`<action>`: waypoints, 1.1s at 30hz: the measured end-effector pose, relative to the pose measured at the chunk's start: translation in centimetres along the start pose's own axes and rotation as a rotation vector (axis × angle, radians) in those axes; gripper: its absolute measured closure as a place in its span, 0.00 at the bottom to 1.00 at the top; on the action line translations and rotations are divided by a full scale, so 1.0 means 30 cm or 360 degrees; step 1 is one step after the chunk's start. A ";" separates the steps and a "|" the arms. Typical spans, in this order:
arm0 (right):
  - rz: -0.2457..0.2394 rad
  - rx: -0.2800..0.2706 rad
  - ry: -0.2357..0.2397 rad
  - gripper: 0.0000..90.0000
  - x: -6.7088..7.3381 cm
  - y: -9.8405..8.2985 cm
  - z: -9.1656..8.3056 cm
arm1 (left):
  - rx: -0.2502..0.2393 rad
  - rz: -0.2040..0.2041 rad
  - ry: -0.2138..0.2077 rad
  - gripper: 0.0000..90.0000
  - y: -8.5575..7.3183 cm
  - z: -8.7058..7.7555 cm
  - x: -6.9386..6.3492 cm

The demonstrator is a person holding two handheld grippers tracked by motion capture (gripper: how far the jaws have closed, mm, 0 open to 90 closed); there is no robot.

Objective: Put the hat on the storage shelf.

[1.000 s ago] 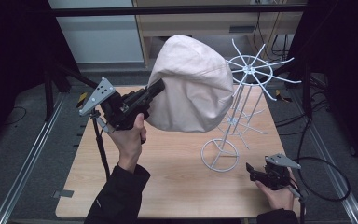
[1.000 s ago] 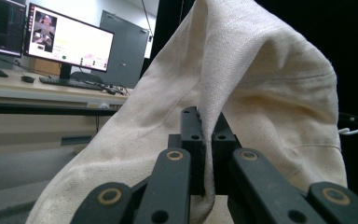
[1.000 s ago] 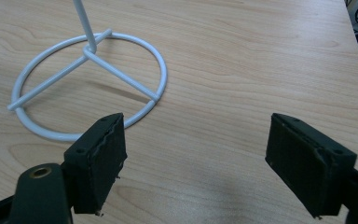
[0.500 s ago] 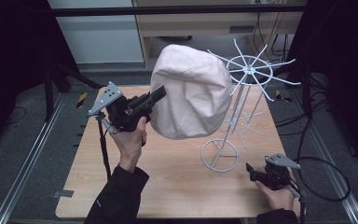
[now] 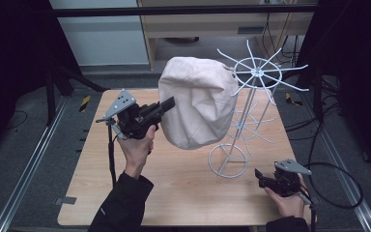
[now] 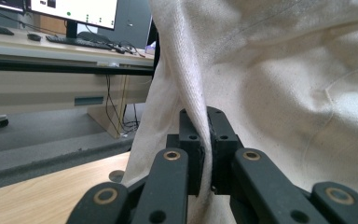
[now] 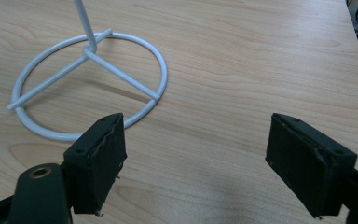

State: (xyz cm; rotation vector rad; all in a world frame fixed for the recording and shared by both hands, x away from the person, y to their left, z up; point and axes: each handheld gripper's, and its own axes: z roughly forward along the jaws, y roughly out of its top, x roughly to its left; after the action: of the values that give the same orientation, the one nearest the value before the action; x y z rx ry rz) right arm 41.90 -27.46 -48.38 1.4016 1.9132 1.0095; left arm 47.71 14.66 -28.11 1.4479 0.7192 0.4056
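A cream cloth bag (image 5: 198,104) hangs from an upper arm of the white wire rack (image 5: 251,72) over the middle of the table. My left gripper (image 5: 170,102) reaches in from the left and is shut on a fold at the bag's left edge. In the left gripper view both pads (image 6: 190,140) pinch that fold of cloth (image 6: 200,121) between them. My right gripper (image 5: 258,173) rests low near the table's front right corner, open. In the right gripper view its jaws stand wide apart over bare wood, with the rack's ring base (image 7: 91,84) just beyond them.
The wooden table (image 5: 183,193) has bare room in front and at the left. The rack's ring base (image 5: 228,162) stands right of centre. A desk with a monitor and keyboard (image 6: 74,39) lies behind the table. Cables trail off the right side.
My left gripper has sunk a little with the bag's edge in it, and the bag has shifted down and slightly right with it. The right gripper has kept still.
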 end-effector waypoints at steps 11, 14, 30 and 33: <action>-0.0001 0.0001 0.0003 0.22 0.002 0.001 0.000 | 0.0087 0.0035 0.0007 0.95 -0.041 0.038 -0.004; -0.0006 0.0000 0.0000 0.22 0.001 0.000 0.000 | 0.0114 0.0055 0.0010 0.95 -0.052 0.045 -0.007; -0.0014 -0.0001 -0.0002 0.22 0.000 0.000 0.001 | 0.0226 0.0100 -0.0011 0.94 -0.095 0.083 -0.022; -0.0004 0.0002 0.0003 0.22 0.002 0.001 0.000 | 0.0230 0.0097 -0.0014 0.93 -0.101 0.086 -0.022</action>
State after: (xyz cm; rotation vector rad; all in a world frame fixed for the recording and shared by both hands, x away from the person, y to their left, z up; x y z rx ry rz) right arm 41.89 -27.40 -48.36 1.3995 1.9165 1.0087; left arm 48.43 11.98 -31.02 1.6097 0.7101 0.4003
